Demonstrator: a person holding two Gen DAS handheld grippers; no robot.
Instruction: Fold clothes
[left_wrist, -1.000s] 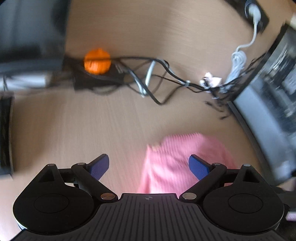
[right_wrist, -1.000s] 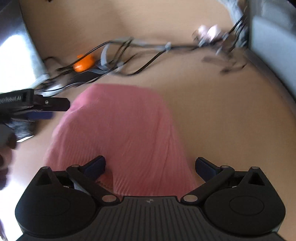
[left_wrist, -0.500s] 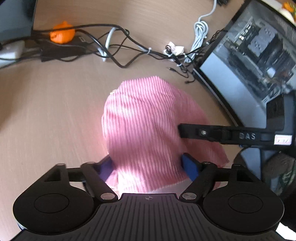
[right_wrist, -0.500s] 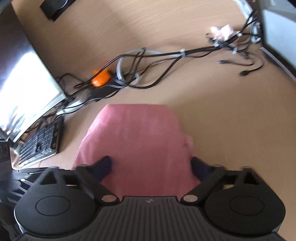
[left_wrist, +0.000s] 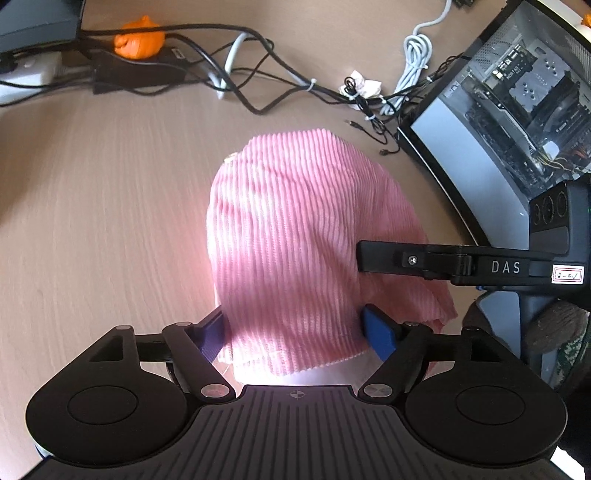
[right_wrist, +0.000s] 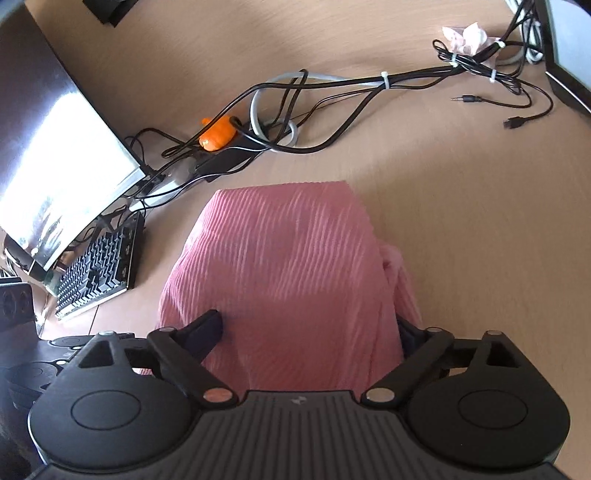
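Observation:
A pink ribbed cloth (left_wrist: 295, 236), folded into a narrow mound, lies on the wooden desk (left_wrist: 92, 184). In the left wrist view my left gripper (left_wrist: 296, 332) stands open, and the near end of the cloth fills the gap between its blue pads (left_wrist: 380, 334). My right gripper (right_wrist: 308, 330) is open too, straddling the same cloth (right_wrist: 284, 258) from the other side, with the fabric covering the inner faces of its fingers. One black finger of the right gripper (left_wrist: 406, 260) reaches in over the cloth's right edge. Whether either gripper pinches the fabric is hidden.
Tangled black and white cables (left_wrist: 258, 74) and an orange lump (left_wrist: 138, 35) lie beyond the cloth. An open computer case (left_wrist: 517, 103) stands to the right. A monitor (right_wrist: 62, 155) and a keyboard (right_wrist: 96, 273) sit to the left in the right wrist view.
Both grippers have swung over the cloth, so it now sits between each pair of fingers. The left fingers have narrowed slightly, and the right gripper's finger has come into the left view.

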